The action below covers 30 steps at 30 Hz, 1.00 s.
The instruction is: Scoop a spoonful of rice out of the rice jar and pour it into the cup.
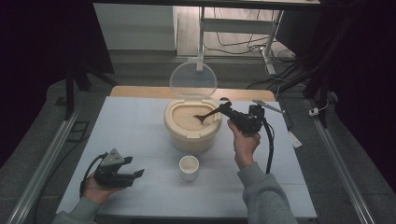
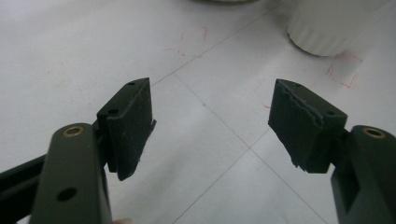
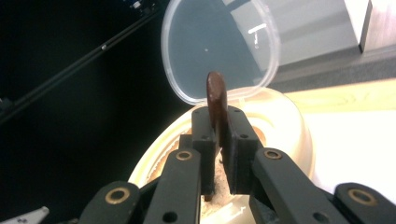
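Observation:
A cream rice container [image 1: 192, 128] stands mid-table with its clear lid [image 1: 193, 80] swung up behind it. My right gripper [image 1: 227, 110] is shut on a dark brown spoon [image 1: 208, 115], whose bowl rests on the rice inside. In the right gripper view the spoon's handle end [image 3: 216, 98] sticks up between the pads, with the lid [image 3: 219, 46] beyond. A small white cup [image 1: 189, 167] stands in front of the container. My left gripper [image 1: 138, 173] lies low at the table's front left, open and holding nothing. Its view shows the cup's base [image 2: 331, 25] at upper right.
The white table top [image 1: 130, 135] carries thin red pencil marks [image 2: 343, 70] near the cup. A wooden edge runs along the table's back. Metal rails flank both sides on the floor. Cables and a desk frame lie beyond the far edge.

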Available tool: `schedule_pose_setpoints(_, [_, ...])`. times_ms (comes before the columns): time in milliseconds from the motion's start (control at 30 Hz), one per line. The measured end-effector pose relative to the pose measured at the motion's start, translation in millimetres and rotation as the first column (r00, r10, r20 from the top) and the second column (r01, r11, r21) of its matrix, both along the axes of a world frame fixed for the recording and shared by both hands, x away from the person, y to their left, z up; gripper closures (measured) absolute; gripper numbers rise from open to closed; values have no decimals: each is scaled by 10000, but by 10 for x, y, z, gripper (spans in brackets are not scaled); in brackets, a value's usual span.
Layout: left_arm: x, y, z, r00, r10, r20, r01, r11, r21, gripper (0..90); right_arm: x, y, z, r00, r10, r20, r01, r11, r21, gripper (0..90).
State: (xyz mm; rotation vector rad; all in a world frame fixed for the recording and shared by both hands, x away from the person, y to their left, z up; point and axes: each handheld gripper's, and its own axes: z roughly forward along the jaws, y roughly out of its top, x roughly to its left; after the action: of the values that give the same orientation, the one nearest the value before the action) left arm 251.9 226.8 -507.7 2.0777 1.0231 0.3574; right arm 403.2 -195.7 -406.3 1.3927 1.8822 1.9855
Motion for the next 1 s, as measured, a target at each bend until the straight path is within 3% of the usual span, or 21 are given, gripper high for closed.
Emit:
schedule_pose_setpoints(100, [2,2,-1,10000,-4,-5,4,10000,-6,302,29,-35,-39,9986,-51,-525,74,9990,438,833])
schedule_pose_setpoints(233, [-1,-1,1,10000,-46,14,46,10000,-3,305,41,-61,-56,9967,-78,-808,129,9980,624,834])
schedule_pose_setpoints(333, [-1,-1,2,10000,-57,12,57,10000,-1,308,51,-91,-68,9932,-44,-1163,166,9944,1041,834])
schedule_pose_setpoints(600, [-5,-8,8,9999,-102,45,102,9999,34,310,58,-135,-62,9900,-59,-1407,244,9912,1300,834])
schedule_pose_setpoints(1000, [-4,-7,9,9999,-97,45,97,9999,30,313,91,-227,-61,9778,-115,-2090,550,9775,2034,834])
